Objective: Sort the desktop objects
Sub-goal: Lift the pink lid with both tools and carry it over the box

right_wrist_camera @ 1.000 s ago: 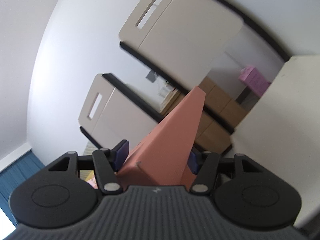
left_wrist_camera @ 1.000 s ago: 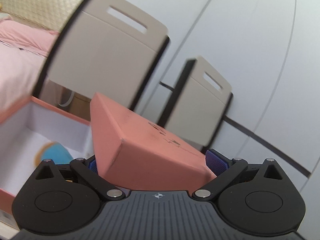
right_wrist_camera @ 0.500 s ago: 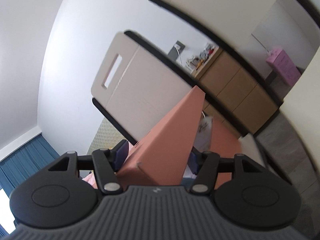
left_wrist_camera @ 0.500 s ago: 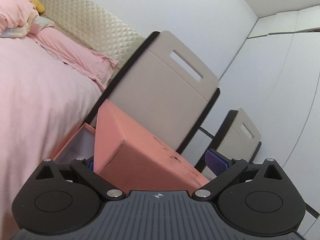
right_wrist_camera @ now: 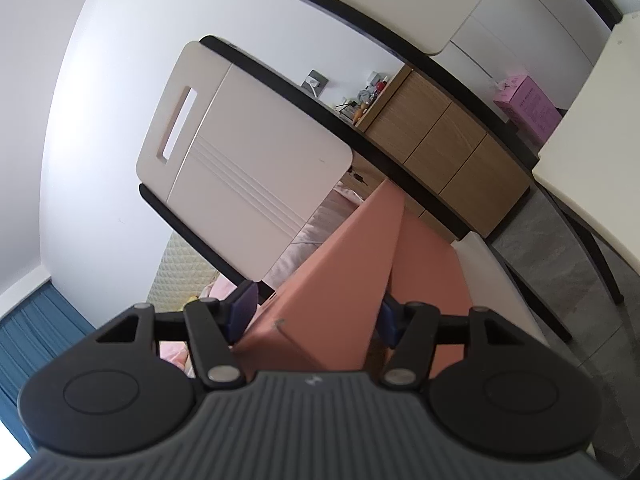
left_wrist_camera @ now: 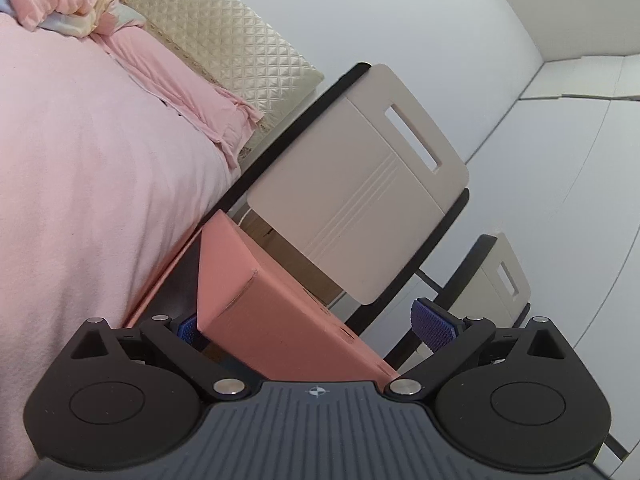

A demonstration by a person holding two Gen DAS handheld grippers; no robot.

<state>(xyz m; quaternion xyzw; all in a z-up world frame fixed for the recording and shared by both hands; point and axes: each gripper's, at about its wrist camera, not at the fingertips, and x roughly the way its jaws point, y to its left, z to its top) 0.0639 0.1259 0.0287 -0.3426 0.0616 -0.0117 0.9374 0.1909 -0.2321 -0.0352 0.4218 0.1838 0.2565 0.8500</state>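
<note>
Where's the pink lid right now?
The pink lid sits tilted between the fingers of both grippers, in front of the beige chair back in the left wrist view; it also shows mid-frame in the right wrist view.

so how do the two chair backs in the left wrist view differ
The near chair back looks much larger and fills the middle of the view; the far chair back looks small and sits low on the right. The near one shows faint parallel grooves across its panel; none can be made out on the far one. Both are beige panels with a slot cut-out on a black frame.
</note>
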